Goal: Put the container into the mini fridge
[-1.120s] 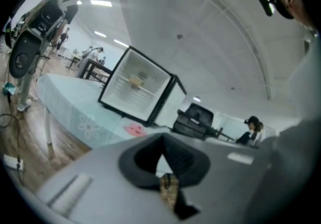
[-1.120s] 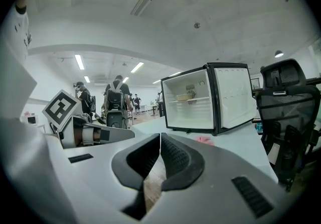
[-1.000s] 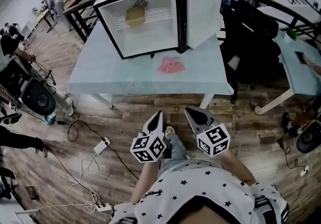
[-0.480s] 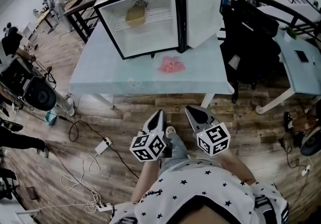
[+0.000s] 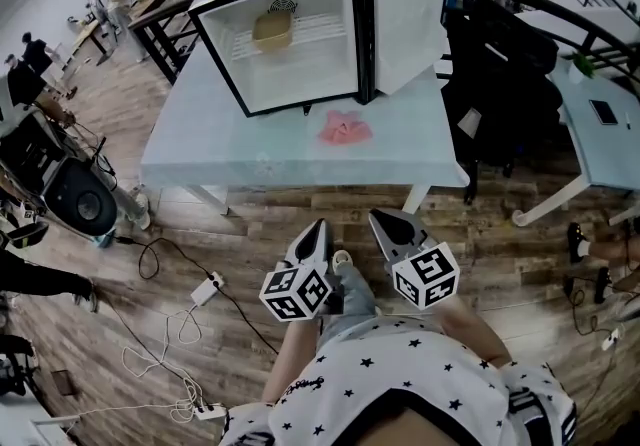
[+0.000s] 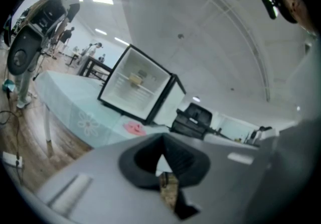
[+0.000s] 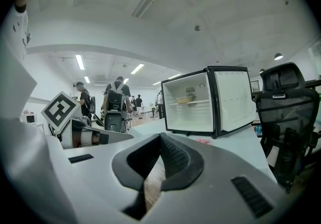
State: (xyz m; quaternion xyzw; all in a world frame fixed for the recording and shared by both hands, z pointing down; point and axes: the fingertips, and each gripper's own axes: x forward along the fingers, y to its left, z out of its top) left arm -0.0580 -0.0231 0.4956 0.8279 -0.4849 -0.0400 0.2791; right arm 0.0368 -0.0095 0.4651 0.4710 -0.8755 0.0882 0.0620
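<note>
Container (image 5: pixel 271 31) already on shelf inside fridge (image 5: pixel 300 84), on worktop (image 5: pixel 230 159). Left gripper (image 5: pixel 318 230) well back, low over floor, fingers pressed together, empty. Right gripper (image 5: pixel 378 221) alongside, fingers likewise together, empty. Fridge door (image 5: pixel 408 24) wide open. Placement apparently done; perhaps only door-closing left.

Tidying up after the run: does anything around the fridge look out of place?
Only small things. The mini fridge has its door wide open, with the container on its shelf, and a crumpled pink item lies loose on the table before it. Nothing looks spilled or damaged.
</note>
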